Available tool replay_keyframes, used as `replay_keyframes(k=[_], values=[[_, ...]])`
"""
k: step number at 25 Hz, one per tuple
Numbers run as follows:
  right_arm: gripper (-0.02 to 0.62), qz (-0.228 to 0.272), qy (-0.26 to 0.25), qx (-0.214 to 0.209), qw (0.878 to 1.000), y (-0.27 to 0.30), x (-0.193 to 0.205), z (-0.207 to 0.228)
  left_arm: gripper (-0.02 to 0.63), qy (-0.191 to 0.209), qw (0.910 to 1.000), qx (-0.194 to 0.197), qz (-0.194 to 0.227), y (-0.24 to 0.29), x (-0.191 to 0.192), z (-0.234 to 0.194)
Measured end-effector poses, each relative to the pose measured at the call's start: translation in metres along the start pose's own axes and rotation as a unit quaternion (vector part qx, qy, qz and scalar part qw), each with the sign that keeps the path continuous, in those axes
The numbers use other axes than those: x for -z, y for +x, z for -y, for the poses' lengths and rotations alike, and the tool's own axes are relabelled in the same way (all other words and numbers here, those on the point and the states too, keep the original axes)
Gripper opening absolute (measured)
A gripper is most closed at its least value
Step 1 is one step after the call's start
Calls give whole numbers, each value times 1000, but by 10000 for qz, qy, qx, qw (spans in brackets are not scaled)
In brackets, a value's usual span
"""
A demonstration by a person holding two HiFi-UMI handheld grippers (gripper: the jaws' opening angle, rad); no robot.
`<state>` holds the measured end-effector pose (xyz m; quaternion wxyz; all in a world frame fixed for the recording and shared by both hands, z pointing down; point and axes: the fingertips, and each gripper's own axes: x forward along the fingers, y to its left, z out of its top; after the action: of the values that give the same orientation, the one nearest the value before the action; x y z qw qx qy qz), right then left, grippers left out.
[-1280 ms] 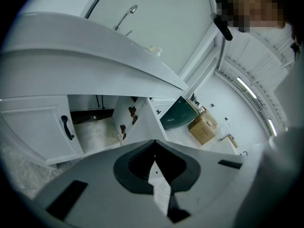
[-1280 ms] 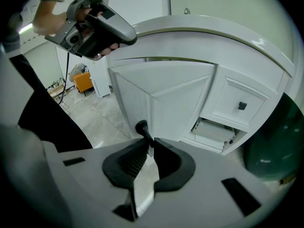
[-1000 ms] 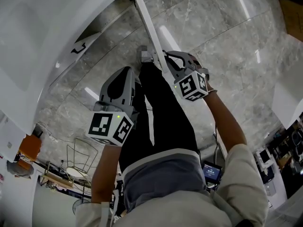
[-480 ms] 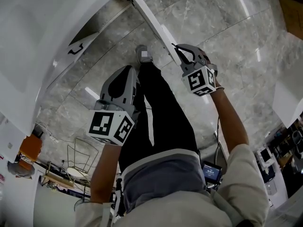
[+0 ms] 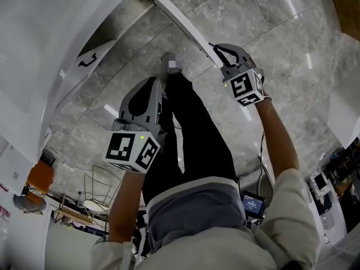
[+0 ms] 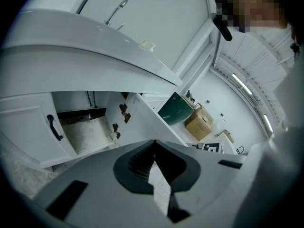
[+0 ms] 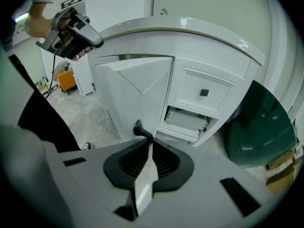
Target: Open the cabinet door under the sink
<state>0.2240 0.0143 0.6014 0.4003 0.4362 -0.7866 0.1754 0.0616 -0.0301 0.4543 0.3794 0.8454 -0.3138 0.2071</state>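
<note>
swinging wider than a second ago, the white panelled cabinet door (image 5: 179, 20) under the sink now stands further out over the grey marble floor (image 5: 264, 27). your right gripper (image 5: 217, 52) has travelled outward and to the right with it. in the right gripper view that claw (image 7: 146, 139) is pinched tight on the door's curved black handle (image 7: 139, 128), with the door panel (image 7: 137, 87) just behind it. your left gripper (image 5: 148, 93) has not shifted. it hangs in front of your left leg, well apart from the door. its jaws (image 6: 154, 149) are pressed together with nothing between them.

through the left gripper view the cabinet's opened compartment (image 6: 84, 133) shows a pale floor and pipes at the back. the opened door's inner face with its dark hinges (image 6: 124, 113) stands at its right. the neighbouring white door with a black handle (image 6: 54, 127) is shut at its left. above sit the white countertop (image 6: 95, 56) and a metal tap (image 6: 116, 11).

to the right of the door, the right gripper view shows a white drawer with a square black knob (image 7: 204, 92), a lower drawer pulled partly out (image 7: 186, 119) and a dark green bin (image 7: 260, 129). your black-trousered leg (image 5: 197, 134) and grey shoe (image 5: 167, 61) stand just beside the door's free edge. a wire basket (image 5: 98, 187) lies well off to your left.
</note>
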Motion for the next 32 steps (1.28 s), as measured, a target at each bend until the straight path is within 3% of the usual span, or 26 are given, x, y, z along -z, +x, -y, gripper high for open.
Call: replay_keyframes(k=[14, 20, 32], values=[[32, -55, 727, 112, 9973, -20, -4, 4, -2, 111, 9999, 16, -6, -31, -30, 22], [12, -75, 1333, 307, 9906, -38, -9, 20, -2, 64, 9999, 26, 110, -43, -44, 31], [12, 96, 1785, 628, 9819, -106, -42, 42, -2, 302, 9988, 223, 300, -73, -76, 60]])
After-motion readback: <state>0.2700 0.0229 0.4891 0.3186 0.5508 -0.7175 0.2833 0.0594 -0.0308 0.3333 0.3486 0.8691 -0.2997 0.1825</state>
